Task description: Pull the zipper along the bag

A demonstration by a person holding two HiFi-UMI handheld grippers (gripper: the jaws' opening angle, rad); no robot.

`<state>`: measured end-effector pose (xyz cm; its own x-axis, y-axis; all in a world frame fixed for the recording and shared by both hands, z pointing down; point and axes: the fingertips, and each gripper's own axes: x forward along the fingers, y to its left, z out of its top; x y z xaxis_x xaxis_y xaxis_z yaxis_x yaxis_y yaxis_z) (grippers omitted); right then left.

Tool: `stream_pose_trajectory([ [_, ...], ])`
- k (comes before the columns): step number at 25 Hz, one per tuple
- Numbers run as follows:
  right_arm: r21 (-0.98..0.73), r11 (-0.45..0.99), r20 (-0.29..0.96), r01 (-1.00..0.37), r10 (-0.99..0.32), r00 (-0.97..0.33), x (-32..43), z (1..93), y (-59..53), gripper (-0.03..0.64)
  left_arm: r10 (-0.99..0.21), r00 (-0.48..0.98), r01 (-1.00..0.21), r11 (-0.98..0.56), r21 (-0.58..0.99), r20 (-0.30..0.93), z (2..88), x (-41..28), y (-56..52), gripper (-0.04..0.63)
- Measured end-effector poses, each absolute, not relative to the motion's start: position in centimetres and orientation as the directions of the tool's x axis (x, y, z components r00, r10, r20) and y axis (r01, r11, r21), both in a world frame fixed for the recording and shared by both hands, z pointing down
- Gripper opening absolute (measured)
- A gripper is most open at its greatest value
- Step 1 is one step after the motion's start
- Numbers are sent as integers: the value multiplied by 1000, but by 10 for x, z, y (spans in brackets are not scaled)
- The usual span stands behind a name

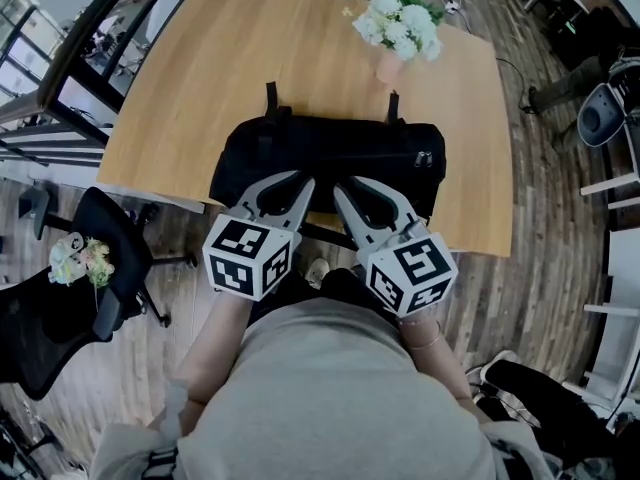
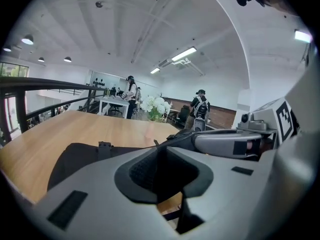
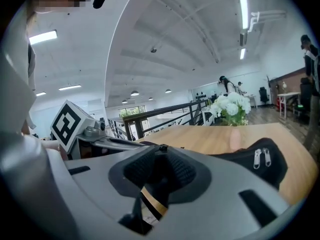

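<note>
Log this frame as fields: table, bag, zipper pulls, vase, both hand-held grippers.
table: wood, light
bag: black, flat near the table's front edge, two straps on far side
zipper pulls: two, metal, at bag's right end
vase: pink, white flowers, behind bag
left hand-held gripper: tip at bag's near edge, jaws nearly together, grip unclear
right hand-held gripper: beside the left, tip at bag's near edge, jaws nearly together, grip unclear
</note>
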<state>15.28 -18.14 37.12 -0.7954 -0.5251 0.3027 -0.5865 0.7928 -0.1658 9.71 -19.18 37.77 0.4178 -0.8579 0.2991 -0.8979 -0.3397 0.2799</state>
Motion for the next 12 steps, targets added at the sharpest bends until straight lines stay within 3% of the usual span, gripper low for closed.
stream_pose_trajectory([
  [6,-202,785,316,-586,-514,-798,156,375,-178,13,-839,438,-890,-356,284,321,390,104,-182,61],
  [12,-225,785,330,-577,-495,-803,157,382,-172,6,-830,438,-890,-347,295,346,397,111,-173,51],
])
